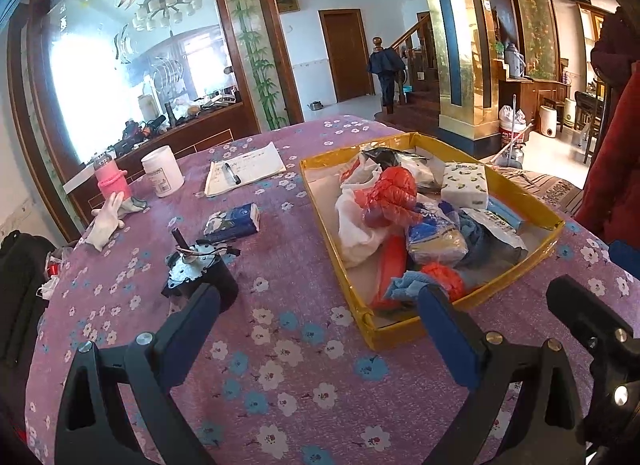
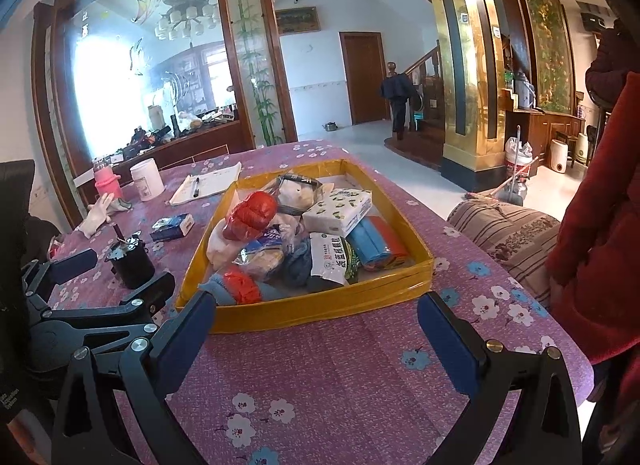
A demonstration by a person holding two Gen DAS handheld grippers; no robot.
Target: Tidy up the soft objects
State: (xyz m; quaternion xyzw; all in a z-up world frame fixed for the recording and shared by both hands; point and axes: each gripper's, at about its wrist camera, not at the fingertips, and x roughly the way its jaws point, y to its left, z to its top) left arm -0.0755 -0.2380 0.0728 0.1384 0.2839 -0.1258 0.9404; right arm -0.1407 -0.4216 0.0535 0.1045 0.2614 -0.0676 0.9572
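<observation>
Tablecloth (image 2: 340, 377) bare before tray (image 2: 320, 315); both grippers (image 2: 320, 333) spread.

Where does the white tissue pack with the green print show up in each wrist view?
Left wrist view: the tissue pack lies in the far right part of the yellow tray, right of centre in the picture.
Right wrist view: the tissue pack lies in the tray's far middle, near the picture's centre.
Shared landmark: the red plastic bag just left of it.
</observation>
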